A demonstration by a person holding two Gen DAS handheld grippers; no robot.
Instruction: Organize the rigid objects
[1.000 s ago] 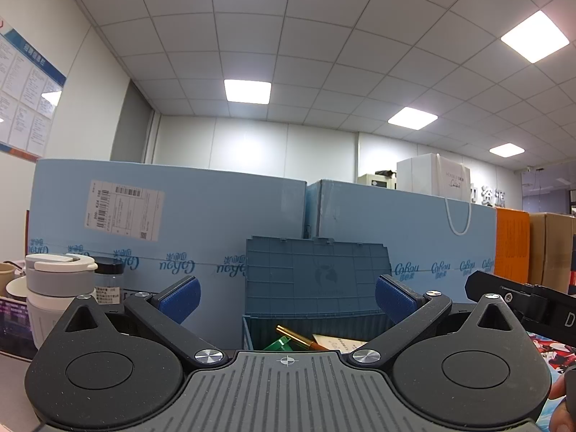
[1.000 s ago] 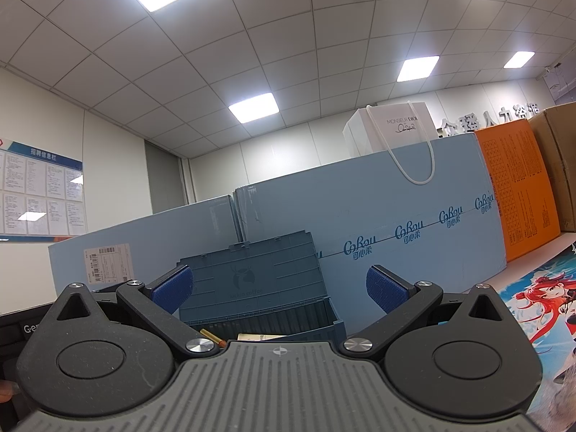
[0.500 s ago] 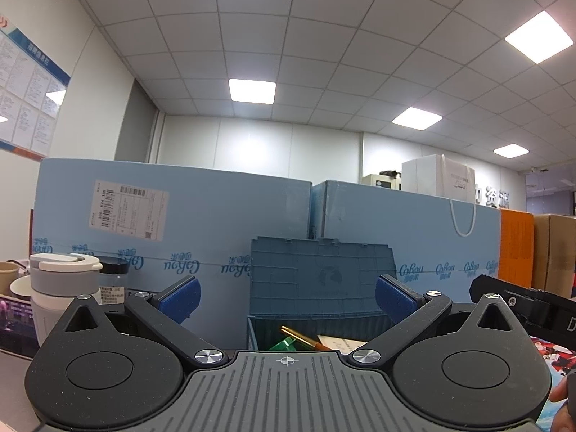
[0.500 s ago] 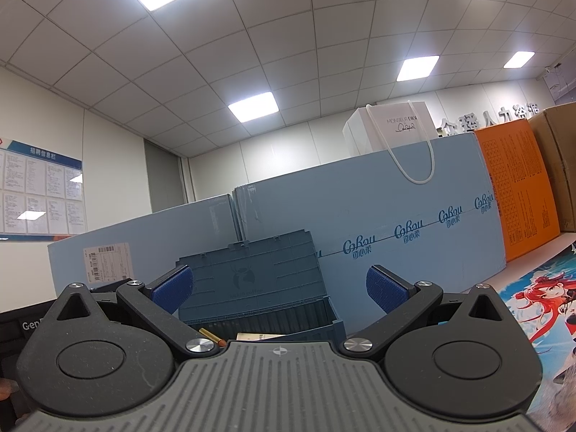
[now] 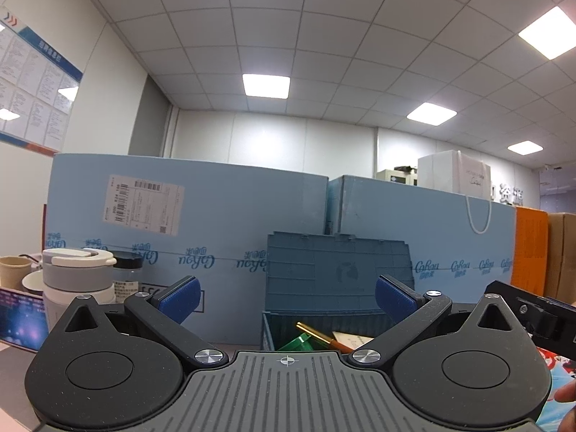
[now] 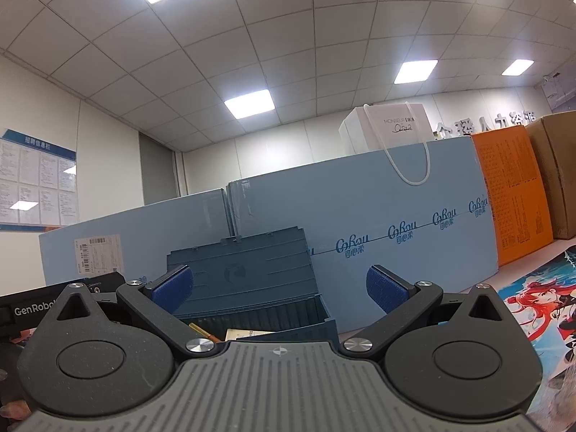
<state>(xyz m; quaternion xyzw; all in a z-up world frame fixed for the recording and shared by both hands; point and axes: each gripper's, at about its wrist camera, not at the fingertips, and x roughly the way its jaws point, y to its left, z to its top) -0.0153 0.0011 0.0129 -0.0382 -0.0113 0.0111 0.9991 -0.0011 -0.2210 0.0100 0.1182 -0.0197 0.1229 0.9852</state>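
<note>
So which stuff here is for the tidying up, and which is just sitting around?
For the tidying:
blue storage box, lid up
gold pen inside it
green piece inside it
both open grippers, left and right

Just sitting around:
white tumbler
white bag
orange box

Both grippers: black disc housings, ribbed grey centre plates, silver screws, blue-padded jaws.

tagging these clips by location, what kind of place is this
Most likely an office, perhaps with a corner used for storage. It has a grid-tile ceiling with panel lights, a notice board of printed sheets on the wall, and big shipping cartons stacked along the desk behind an open blue storage box.
</note>
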